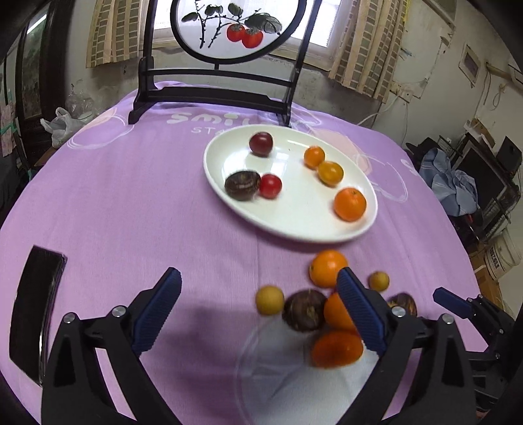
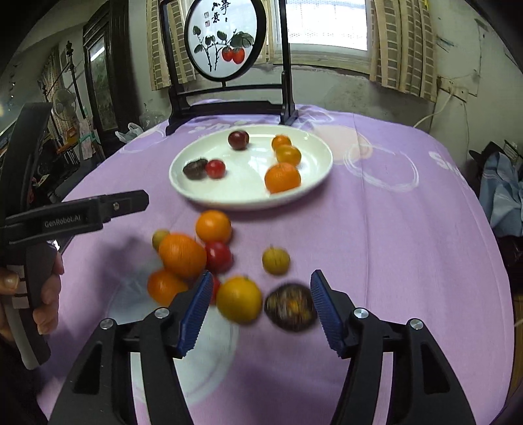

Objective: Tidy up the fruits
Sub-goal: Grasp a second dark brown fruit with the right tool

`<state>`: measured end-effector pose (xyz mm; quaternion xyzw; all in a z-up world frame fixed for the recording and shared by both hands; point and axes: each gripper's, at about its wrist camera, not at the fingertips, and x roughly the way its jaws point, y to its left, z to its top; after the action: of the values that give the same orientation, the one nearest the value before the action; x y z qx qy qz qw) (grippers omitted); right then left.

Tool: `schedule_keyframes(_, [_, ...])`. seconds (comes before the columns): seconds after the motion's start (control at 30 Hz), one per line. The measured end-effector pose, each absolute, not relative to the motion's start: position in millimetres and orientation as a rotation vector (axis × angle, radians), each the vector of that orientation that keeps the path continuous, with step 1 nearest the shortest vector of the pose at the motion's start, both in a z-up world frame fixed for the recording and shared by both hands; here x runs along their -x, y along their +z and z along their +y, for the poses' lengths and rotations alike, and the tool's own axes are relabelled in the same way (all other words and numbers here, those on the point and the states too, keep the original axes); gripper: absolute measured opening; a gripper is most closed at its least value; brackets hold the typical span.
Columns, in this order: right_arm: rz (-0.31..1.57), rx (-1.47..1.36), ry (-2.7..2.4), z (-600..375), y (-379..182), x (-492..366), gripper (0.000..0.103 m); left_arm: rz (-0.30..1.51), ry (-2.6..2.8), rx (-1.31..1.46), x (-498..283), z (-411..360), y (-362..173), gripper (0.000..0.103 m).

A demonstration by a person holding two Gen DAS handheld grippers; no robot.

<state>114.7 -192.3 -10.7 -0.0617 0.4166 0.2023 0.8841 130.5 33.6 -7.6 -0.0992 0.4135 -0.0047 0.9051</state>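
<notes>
A white oval plate (image 1: 294,229) (image 2: 228,201) on the purple cloth holds a dark red plum (image 1: 261,144), three oranges, a brown fruit (image 1: 242,185) and a red tomato (image 1: 270,185). Nearer lies a loose cluster of several fruits on the cloth: oranges (image 2: 181,255), a red tomato (image 2: 218,256), small yellow fruits (image 2: 276,260). My left gripper (image 1: 258,278) stands wide open over the cloth, the cluster by its right finger. My right gripper (image 2: 260,282) is open; a yellow-orange fruit (image 2: 238,304) and a blurred brown fruit (image 2: 289,307) lie between its fingers, not pressed.
A round painted screen on a black stand (image 1: 228,29) stands at the table's far edge. A black flat object (image 1: 36,310) lies at the near left. A person's hand (image 2: 49,287) holds the left gripper's handle. Boxes and cloth clutter (image 1: 457,186) sit beyond the right edge.
</notes>
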Motion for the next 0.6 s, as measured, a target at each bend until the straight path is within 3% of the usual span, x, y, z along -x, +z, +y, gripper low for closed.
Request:
schedule_keyframes(0.27, [0.945,0.171,0.377,-194,-43,-91,0.063,0.879,-0.009,0.198,-123,45,-34,0.094])
schedule_keyframes(0.6, [0.957,0.179,0.326,-189,-55,-105,0.064,0.877,-0.069,0.235,-120,42,-27,0.094])
